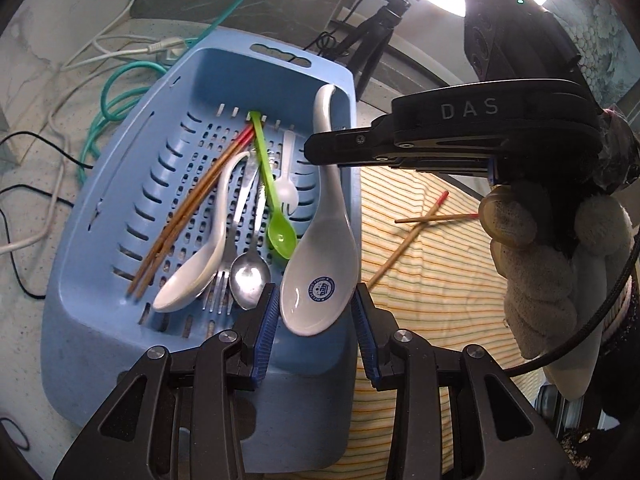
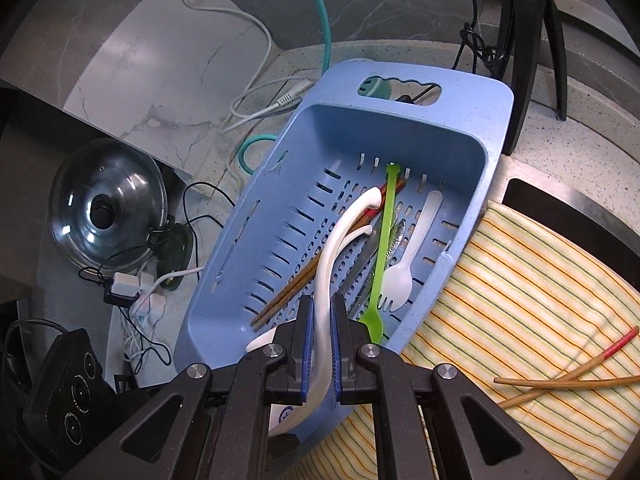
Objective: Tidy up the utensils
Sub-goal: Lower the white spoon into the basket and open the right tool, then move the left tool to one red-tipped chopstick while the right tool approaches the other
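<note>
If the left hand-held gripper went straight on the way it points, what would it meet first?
Probably the white ceramic spoon, whose bowl hangs between the left hand-held gripper fingers; the right hand-held gripper grips its handle. Depth is unclear.

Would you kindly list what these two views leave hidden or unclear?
- Held soup spoon: right view, its bowl is hidden below the right gripper.
- Metal fork: left view, its handle runs under the other white spoon.
- Chopsticks on the cloth: right view, one end is cut off by the frame edge.
- Spoon logo: left view, its lettering is too small to read.
</note>
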`<state>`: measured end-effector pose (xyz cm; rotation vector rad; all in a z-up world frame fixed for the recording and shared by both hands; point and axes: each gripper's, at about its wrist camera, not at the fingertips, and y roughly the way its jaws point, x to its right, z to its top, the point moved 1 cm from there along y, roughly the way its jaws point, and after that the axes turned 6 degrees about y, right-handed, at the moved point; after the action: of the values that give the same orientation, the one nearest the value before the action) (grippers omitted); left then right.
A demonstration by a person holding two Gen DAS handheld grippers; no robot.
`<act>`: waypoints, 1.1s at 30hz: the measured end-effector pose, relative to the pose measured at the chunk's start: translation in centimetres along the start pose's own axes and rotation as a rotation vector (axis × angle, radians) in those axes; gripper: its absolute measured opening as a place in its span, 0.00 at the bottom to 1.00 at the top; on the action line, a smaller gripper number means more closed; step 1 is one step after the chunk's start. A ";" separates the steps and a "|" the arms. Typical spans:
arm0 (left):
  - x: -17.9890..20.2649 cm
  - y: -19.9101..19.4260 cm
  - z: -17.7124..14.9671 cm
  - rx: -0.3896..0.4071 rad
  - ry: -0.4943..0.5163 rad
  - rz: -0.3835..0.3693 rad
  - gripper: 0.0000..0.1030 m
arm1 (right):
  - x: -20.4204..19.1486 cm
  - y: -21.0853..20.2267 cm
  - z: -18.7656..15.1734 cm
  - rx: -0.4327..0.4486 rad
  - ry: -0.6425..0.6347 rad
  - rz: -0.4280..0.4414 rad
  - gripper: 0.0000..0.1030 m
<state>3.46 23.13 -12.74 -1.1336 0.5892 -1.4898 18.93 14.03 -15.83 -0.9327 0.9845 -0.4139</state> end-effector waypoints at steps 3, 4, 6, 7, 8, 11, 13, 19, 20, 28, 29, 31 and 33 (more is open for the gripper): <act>-0.3 -0.3 0.0 0.011 -0.017 0.009 0.34 | -0.3 -0.2 0.1 0.015 -0.014 -0.024 0.14; -0.4 -0.4 0.1 0.012 -0.021 0.015 0.34 | -0.4 -0.2 0.2 0.014 -0.016 -0.026 0.26; -0.4 -0.7 0.0 0.017 -0.026 0.019 0.34 | -0.5 -0.6 0.1 0.030 -0.016 -0.030 0.41; -0.4 -0.9 0.0 0.022 -0.028 0.021 0.34 | -0.6 -0.8 0.1 0.038 -0.019 -0.031 0.41; -0.5 -1.1 -0.1 0.026 -0.028 0.022 0.34 | -0.6 -1.0 0.0 0.042 -0.023 -0.031 0.41; -0.3 -1.3 -0.3 0.031 -0.026 0.023 0.34 | -0.6 -1.6 -0.2 0.049 -0.033 -0.027 0.41; -0.1 -1.4 -0.4 0.034 -0.029 0.024 0.34 | -0.4 -2.1 -0.5 0.052 -0.037 -0.026 0.41; 0.4 -2.1 -1.0 0.051 -0.047 0.025 0.34 | 1.1 -4.4 -1.6 0.063 -0.020 -0.001 0.41; 0.5 -2.2 -1.1 0.055 -0.050 0.024 0.34 | 1.7 -5.0 -1.8 0.069 -0.013 -0.001 0.41; 1.4 -3.4 -2.4 0.076 -0.053 0.041 0.36 | 8.1 -9.8 -3.2 0.116 0.102 -0.008 0.41; 1.6 -3.5 -2.5 0.077 -0.054 0.041 0.36 | 9.1 -10.4 -3.4 0.122 0.118 -0.012 0.41; 1.9 -3.5 -2.7 0.077 -0.052 0.046 0.36 | 10.8 -11.1 -3.6 0.128 0.150 -0.020 0.41; 2.4 -3.4 -2.9 0.073 -0.046 0.052 0.36 | 11.9 -11.3 -3.7 0.124 0.171 -0.021 0.41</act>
<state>-0.50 21.13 -10.27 -1.0851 0.5246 -1.4265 23.08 -2.09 -13.60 -0.8058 1.0924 -0.5739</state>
